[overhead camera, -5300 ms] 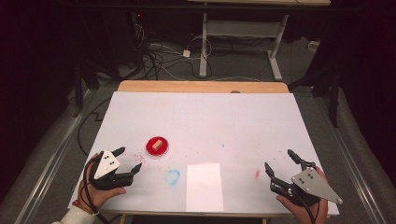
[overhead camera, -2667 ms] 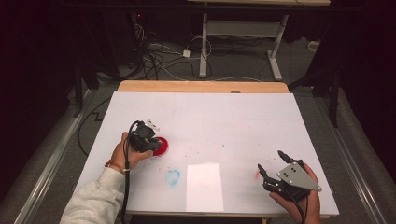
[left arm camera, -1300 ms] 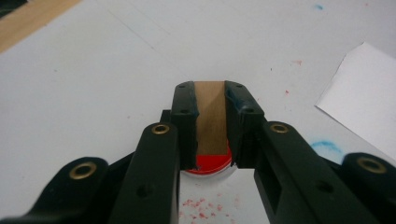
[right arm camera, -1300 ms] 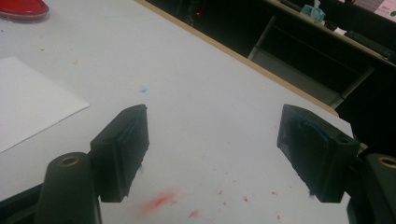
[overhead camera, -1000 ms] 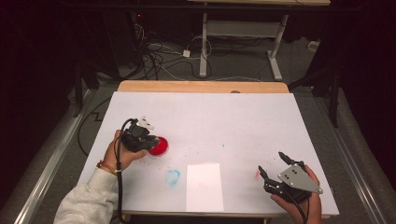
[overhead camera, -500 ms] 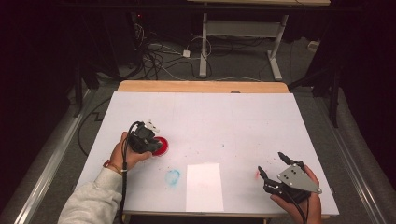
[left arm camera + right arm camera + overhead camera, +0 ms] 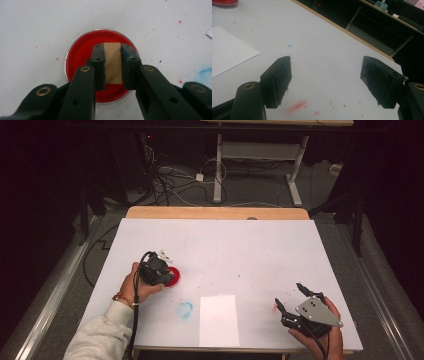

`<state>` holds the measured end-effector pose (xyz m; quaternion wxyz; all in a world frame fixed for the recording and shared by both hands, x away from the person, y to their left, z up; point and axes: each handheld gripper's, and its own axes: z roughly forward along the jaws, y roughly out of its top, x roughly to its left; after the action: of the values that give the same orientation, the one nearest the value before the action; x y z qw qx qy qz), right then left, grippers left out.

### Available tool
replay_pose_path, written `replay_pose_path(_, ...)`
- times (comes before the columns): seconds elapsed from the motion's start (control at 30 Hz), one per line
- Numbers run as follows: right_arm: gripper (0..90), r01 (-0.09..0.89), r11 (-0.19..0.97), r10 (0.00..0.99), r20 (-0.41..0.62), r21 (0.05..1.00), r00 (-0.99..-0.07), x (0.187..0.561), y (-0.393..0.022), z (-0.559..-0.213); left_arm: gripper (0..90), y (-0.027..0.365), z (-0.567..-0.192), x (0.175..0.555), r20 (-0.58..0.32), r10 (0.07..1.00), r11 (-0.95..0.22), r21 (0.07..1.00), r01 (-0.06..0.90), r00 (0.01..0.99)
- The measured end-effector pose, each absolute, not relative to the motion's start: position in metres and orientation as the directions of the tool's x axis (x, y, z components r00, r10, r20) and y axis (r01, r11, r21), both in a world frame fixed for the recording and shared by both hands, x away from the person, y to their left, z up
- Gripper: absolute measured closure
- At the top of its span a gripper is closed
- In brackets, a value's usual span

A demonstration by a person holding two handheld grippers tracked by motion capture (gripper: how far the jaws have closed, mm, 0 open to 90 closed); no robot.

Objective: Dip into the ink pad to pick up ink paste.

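Wooden block (image 7: 113, 63) sits in the red ink dish (image 7: 80, 53) at the tabletop's (image 7: 250, 245) eight o'clock, clamped by the left tongs (image 7: 113, 53) on its long sides; it looks light and stiff. Right tongs (image 7: 327, 80) gape wide, empty, at five o'clock.

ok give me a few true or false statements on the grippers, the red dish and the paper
1. The left gripper is closed on the wooden block over the red dish. True.
2. The right gripper grips the white paper. False: it is open, holding nothing.
3. The paper lies between the two grippers in the high view. True.
4. The blue smudge is on the paper. False: it is on the table beside it.
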<state>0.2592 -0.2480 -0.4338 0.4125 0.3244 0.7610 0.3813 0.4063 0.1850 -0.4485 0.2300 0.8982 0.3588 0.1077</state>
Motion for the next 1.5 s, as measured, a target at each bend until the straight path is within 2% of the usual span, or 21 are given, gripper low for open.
replay_pose_path(0.37,25.2,0.175,0.493,0.813,-0.379,0.852,-0.443,0.258,-0.250,-0.433,73.6,0.189,-0.449,0.409,-0.012,0.698,-0.615,0.500,0.609,0.716)
replay_pose_path(0.9,25.5,0.171,0.482,0.816,-0.368,0.859,-0.446,0.262,-0.249,-0.432,73.6,0.191,-0.446,0.406,-0.001,0.696,-0.613,0.521,0.594,0.718)
replay_pose_path(1.23,25.5,0.167,0.478,0.815,-0.365,0.862,-0.449,0.262,-0.249,-0.431,73.6,0.216,-0.404,0.383,0.030,0.706,-0.555,0.644,0.527,0.707)
replay_pose_path(1.5,25.1,0.156,0.488,0.804,-0.373,0.859,-0.463,0.263,-0.247,-0.431,73.6,0.221,-0.388,0.370,0.047,0.695,-0.555,0.670,0.494,0.717)
